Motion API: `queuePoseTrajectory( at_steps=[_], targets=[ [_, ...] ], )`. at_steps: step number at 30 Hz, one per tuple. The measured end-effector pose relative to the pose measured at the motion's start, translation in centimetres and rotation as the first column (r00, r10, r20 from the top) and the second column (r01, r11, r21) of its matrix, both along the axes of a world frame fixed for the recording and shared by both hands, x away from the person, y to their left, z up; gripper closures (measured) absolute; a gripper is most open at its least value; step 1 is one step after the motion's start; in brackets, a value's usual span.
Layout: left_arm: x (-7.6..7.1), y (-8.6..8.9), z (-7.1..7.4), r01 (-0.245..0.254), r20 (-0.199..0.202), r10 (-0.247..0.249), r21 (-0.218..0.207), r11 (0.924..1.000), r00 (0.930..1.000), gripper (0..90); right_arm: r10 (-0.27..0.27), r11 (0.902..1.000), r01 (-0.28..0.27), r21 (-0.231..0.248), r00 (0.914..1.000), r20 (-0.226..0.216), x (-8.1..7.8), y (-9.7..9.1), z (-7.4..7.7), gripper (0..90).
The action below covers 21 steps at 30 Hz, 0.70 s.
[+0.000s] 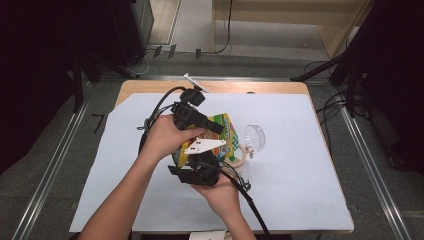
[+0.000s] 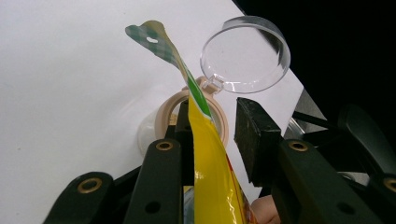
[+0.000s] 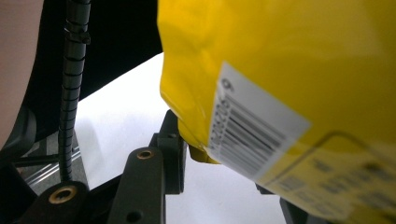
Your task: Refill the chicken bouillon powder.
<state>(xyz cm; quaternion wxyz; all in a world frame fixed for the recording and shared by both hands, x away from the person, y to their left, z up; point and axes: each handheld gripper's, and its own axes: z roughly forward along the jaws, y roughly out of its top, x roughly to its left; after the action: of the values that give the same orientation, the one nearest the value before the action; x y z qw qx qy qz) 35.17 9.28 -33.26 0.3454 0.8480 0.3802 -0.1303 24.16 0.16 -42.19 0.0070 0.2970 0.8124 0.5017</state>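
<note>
Centre of the high view: 2 hands hold 2 grippers around a yellow snack bag (image 1: 226, 134), which sits upright-ish over the white sheet (image 1: 300, 170) covering the table. Left gripper (image 1: 212, 126) comes in from the upper left of the bag, right gripper (image 1: 200, 167) sits just below it, near bottom centre. Left gripper view: the bag's edge (image 2: 210, 154) runs up between the 2 jaws, lying against the left pad (image 2: 184, 140); the right pad (image 2: 254, 140) stands apart from it with a visible gap, so no clamp on the bag from this side. Bag top with its hang hole reaches the upper middle of that frame. Behind it, a beige-rimmed jar (image 2: 219, 119) with its clear hinged lid (image 2: 245, 53) flipped open, upper right. Right gripper view: bag (image 3: 280, 70) with barcode label (image 3: 252, 135) covers the right side of the frame; its lower corner touches the left jaw, the other jaw is hidden behind the bag, so can't tell whether this gripper clamps it.
</note>
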Motion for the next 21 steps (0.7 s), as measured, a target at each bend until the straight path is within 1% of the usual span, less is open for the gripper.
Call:
queuePoseTrajectory(
  at_steps=[4, 8, 14, 17, 21],
  targets=[
    [-0.01, 0.04, 0.09, 0.003, -0.004, -0.003, -0.004, 1.0000, 1.0000, 71.6, 0.002, 1.0000, -0.002, -0.001, 1.0000, 0.005, -0.10, -0.02, 0.08, 63.5],
    [0.03, 0.07, 0.15, 0.000, -0.001, 0.000, 0.000, 1.0000, 1.0000, 71.5, 0.003, 0.9999, -0.004, 0.011, 0.9999, 0.012, -0.10, 0.02, 0.05, 63.6],
    [0.09, 0.16, 0.10, 0.000, -0.007, 0.000, -0.005, 1.0000, 1.0000, 71.4, 0.010, 0.9998, -0.010, 0.019, 0.9998, 0.020, -0.05, 0.00, -0.05, 63.7],
    [0.00, 0.17, 0.16, 0.004, -0.009, -0.004, -0.003, 1.0000, 0.9999, 71.4, -0.001, 0.9995, 0.000, 0.032, 0.9995, 0.032, -0.26, 0.05, -0.19, 63.6],
    [-0.13, 0.28, 0.32, 0.000, -0.013, 0.000, -0.001, 1.0000, 0.9999, 71.0, 0.015, 0.9986, -0.017, 0.051, 0.9989, 0.044, -0.42, 0.01, -0.15, 63.5]
  ],
)
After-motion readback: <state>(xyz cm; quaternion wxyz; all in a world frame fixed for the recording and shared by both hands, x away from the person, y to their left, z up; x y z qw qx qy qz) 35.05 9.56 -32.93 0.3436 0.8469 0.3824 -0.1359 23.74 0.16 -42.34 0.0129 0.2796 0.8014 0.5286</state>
